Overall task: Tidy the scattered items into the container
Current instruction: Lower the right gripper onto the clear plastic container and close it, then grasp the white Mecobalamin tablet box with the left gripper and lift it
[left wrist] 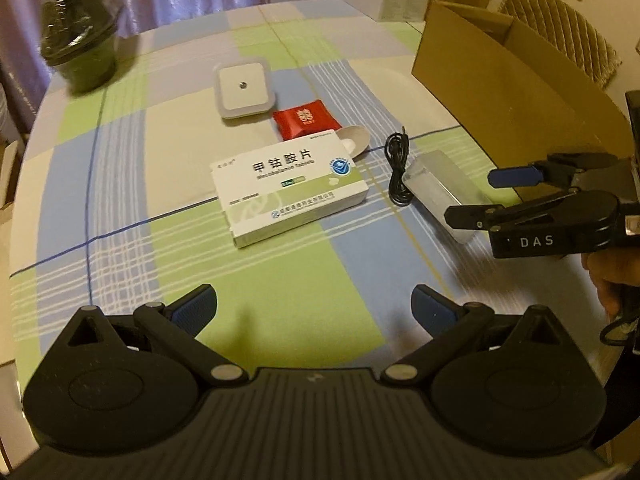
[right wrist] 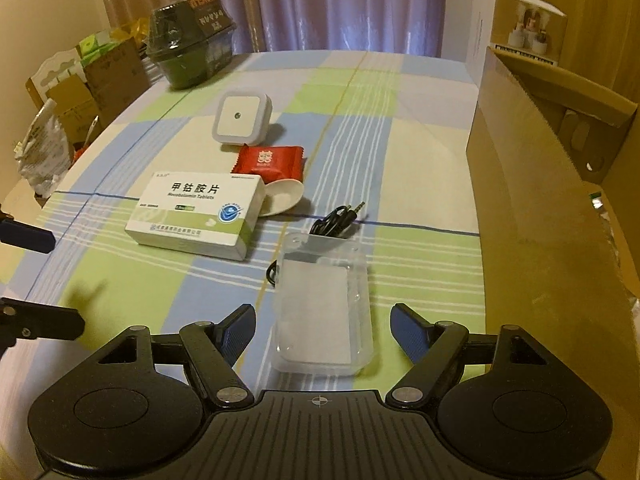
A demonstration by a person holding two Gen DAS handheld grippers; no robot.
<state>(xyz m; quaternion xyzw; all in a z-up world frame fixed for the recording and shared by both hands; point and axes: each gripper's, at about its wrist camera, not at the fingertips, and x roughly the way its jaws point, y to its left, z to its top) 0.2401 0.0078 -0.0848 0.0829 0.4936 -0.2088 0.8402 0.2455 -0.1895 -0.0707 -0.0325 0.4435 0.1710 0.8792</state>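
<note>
Right now nothing has gone into the cardboard box [right wrist: 532, 184] that stands open along the right edge of the table [right wrist: 420, 152]; all the loose things still lie on the checked cloth. The right hand-held gripper [right wrist: 323, 330] is spread wide and empty, its blue pads either side of a clear plastic case [right wrist: 322, 308] that lies flat near the front edge, close beside the box. I would guess this case is the next thing to go in. It looks light, stiff and rather slick, so a grip across its two long sides near the middle seems safest; a hard squeeze might flex or pop the thin shell.

Behind the case a black audio cable [right wrist: 334, 218] lies in a loose coil, partly under the case's far end. It is limp and could drag along if the case is lifted carelessly.

The left hand-held gripper [left wrist: 314, 306] is likewise wide open and holds nothing, hovering over bare cloth near the front edge, short of the medicine box [left wrist: 290, 190]. That carton looks light and rigid, easy to pinch across its narrow width. Its far corner rests on a small white dish [right wrist: 282, 196], which could be fragile. Farther towards the middle lie a red snack packet [right wrist: 270, 162], soft and crinkly, and a square white night light [right wrist: 242, 118]. A dark wrapped tub [right wrist: 188, 46] stands at the far left corner.
</note>
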